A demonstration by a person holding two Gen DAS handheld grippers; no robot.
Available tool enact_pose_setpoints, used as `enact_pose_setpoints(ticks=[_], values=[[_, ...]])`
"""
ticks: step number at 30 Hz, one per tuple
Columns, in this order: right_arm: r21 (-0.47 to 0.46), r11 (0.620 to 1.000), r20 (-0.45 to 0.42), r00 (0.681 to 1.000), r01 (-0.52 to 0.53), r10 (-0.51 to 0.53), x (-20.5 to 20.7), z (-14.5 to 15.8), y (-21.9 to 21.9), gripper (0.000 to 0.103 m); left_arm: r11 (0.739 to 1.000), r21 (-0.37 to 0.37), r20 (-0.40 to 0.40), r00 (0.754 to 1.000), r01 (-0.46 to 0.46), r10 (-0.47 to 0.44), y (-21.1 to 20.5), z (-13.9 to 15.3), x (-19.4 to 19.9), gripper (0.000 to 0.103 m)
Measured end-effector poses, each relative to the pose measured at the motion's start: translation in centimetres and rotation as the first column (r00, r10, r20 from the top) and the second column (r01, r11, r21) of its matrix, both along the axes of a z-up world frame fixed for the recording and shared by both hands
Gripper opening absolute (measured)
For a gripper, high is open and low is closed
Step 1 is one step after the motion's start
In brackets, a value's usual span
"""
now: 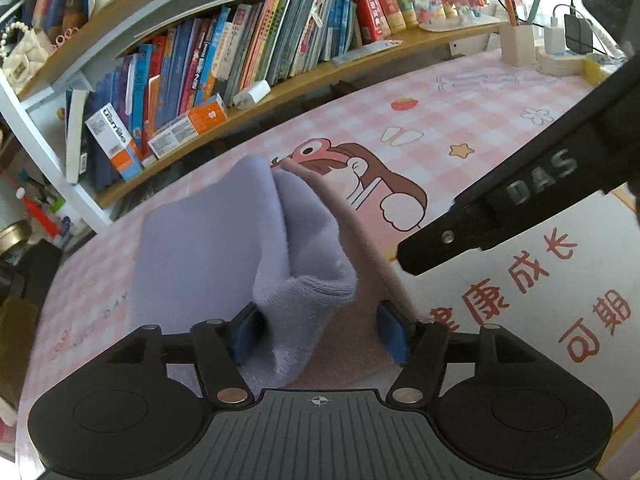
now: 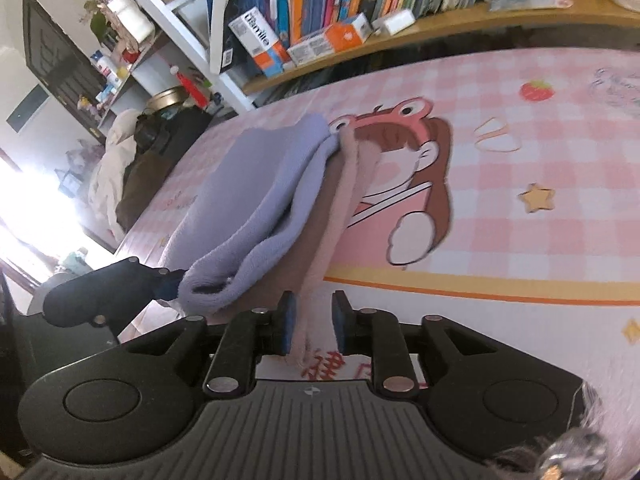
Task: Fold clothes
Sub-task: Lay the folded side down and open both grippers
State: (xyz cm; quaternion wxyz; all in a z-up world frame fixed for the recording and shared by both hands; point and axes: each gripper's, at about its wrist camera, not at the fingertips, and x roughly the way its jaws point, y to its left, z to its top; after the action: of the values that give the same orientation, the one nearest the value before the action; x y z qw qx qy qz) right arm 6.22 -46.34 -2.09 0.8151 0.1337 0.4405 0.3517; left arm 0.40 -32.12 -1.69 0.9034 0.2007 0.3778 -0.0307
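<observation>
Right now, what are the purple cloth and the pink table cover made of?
The purple cloth looks like soft fleece or terry: its folded edge is thick, fuzzy and matte. The table cover looks like smooth printed plastic or vinyl, since it lies flat with a slight sheen and cartoon pictures, though I can't be sure.

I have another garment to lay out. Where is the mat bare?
Bare: the mat right of the cloth, out past the star. Crowded: the near left corner, where both grippers, left and right, meet the cloth.
</observation>
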Motion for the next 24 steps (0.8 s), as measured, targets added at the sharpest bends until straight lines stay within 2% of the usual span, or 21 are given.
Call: enact_pose_setpoints(ticks=[2, 6, 9, 10, 12, 14, 15, 16, 17, 19, 24], values=[[0.004, 1.000, 0.014, 1.000, 0.014, -0.014, -0.3, 0.5, -0.5, 0.037, 0.999, -0.027, 0.015, 1.000, 0.022, -0.022, -0.2, 0.8, -0.8, 0.066], [0.037, 0.999, 0.039, 0.999, 0.026, -0.028, -0.1, 1.3, -1.0, 0.037, 0.988, -0.134, 0.071, 0.995, 0.073, -0.064, 0.5, 3.2, -3.1, 0.067], [0.058, 0.998, 0.044, 0.998, 0.031, -0.033, 0.6, 1.9, -0.8, 0.041, 0.972, -0.233, 0.130, 0.992, 0.021, 0.009, 3.2, 5.5, -4.1, 0.067], [0.065, 0.997, 0.046, 0.998, 0.032, -0.035, 0.8, 2.1, -0.7, 0.046, 0.966, -0.260, 0.145, 0.989, -0.003, 0.042, 4.2, 6.3, -4.3, 0.067], [0.066, 0.998, 0.054, 0.998, 0.022, -0.026, 1.2, 2.6, 0.1, 0.050, 0.950, -0.302, 0.166, 0.976, -0.083, 0.138, 6.6, 7.5, -4.1, 0.067], [0.065, 0.998, 0.063, 0.998, 0.011, -0.015, 1.5, 3.0, 0.9, 0.051, 0.938, -0.295, 0.149, 0.961, -0.183, 0.235, 8.7, 7.4, -3.3, 0.066], [0.070, 0.998, 0.062, 0.998, 0.000, -0.004, 1.6, 3.1, 1.4, 0.051, 0.931, -0.283, 0.135, 0.951, -0.231, 0.277, 9.6, 7.1, -2.7, 0.057], [0.078, 0.997, 0.057, 0.998, -0.019, 0.015, 1.6, 3.2, 2.1, 0.052, 0.926, -0.278, 0.117, 0.948, -0.255, 0.296, 10.3, 6.6, -2.3, 0.038], [0.086, 0.996, 0.051, 0.998, -0.039, 0.035, 1.6, 3.3, 2.9, 0.053, 0.923, -0.282, 0.098, 0.949, -0.261, 0.299, 10.7, 6.1, -1.9, 0.035], [0.087, 0.994, 0.025, 0.998, -0.059, 0.057, 1.7, 3.1, 4.2, 0.055, 0.921, -0.288, 0.061, 0.954, -0.263, 0.292, 11.3, 5.1, -1.3, 0.034], [0.063, 0.998, -0.097, 0.995, -0.026, 0.032, 2.5, 1.1, 7.4, 0.053, 0.942, -0.269, -0.034, 0.979, -0.201, 0.199, 10.7, 2.3, -0.5, 0.033]])
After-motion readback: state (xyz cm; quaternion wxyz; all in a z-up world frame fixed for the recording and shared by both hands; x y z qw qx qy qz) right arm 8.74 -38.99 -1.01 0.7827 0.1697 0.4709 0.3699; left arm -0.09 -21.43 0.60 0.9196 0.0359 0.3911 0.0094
